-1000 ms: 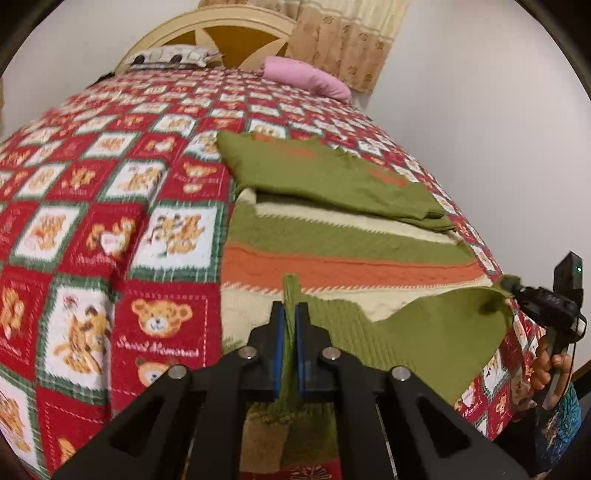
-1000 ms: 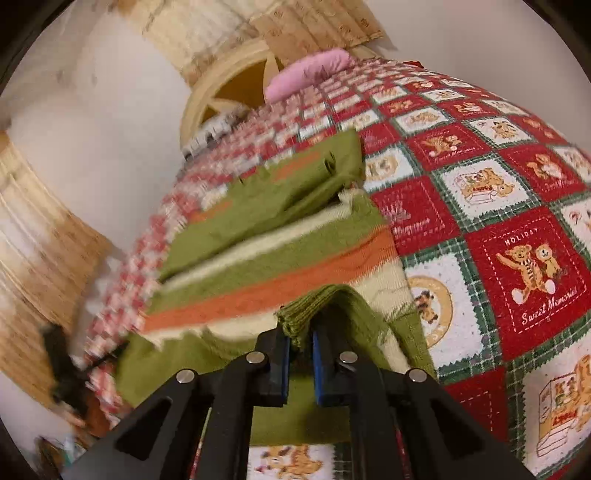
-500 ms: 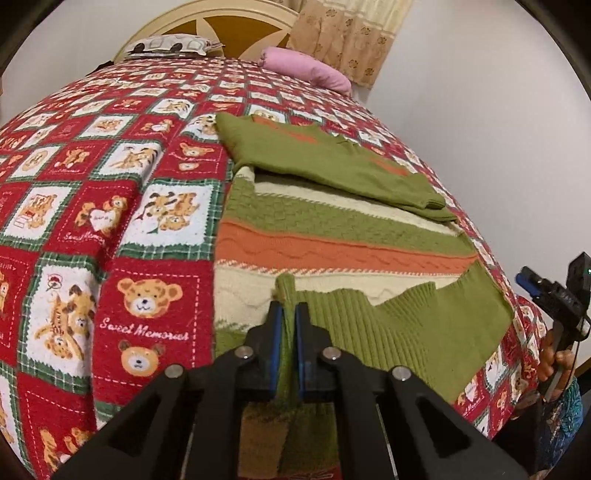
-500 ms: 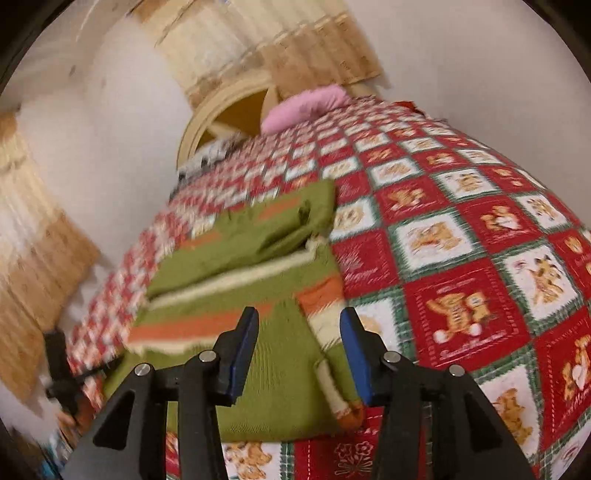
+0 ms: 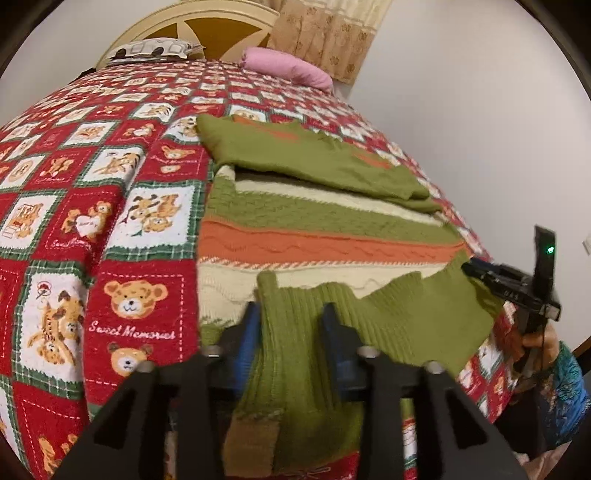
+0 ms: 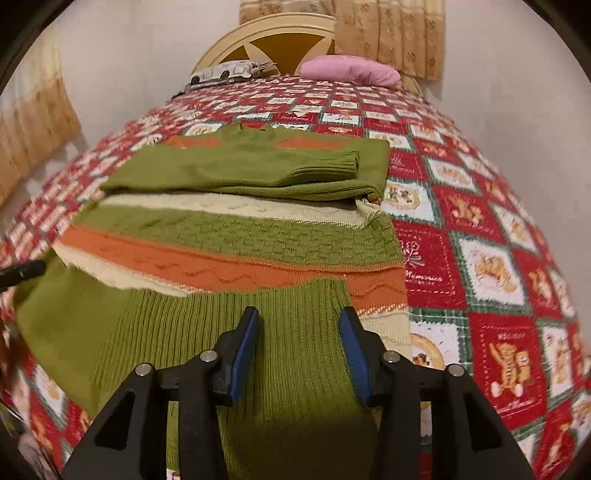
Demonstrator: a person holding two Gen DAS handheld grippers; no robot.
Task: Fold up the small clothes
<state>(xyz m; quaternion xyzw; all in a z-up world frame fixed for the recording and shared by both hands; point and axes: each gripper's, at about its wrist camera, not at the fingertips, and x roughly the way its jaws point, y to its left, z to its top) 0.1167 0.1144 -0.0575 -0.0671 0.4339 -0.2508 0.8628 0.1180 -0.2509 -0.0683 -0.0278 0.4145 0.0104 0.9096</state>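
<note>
A knit sweater (image 5: 332,229) striped green, cream and orange lies flat on the quilted bed (image 5: 122,206), its green sleeves (image 6: 258,166) folded across the top. Its ribbed green hem (image 6: 221,325) is turned up over the lower stripes. My left gripper (image 5: 291,314) straddles a raised fold of that hem at its left end; the jaws are opening and the pads do not press. My right gripper (image 6: 300,317) hovers over the hem's right part, jaws apart and closing, with ribbed cloth lying under and between them. The right gripper (image 5: 480,269) also shows at the hem's far corner.
A pink pillow (image 6: 351,70) and a patterned pillow (image 6: 225,72) lie by the cream headboard (image 6: 280,33). Curtains (image 6: 388,33) hang behind. A white wall (image 5: 480,129) runs close along the bed's right edge. A person's hand (image 5: 535,336) holds the right gripper there.
Both grippers were shut on the green hem. The right one let go first, rolled level and shifted sideways. The left jaws have now parted, and the hem lies on the sweater.
</note>
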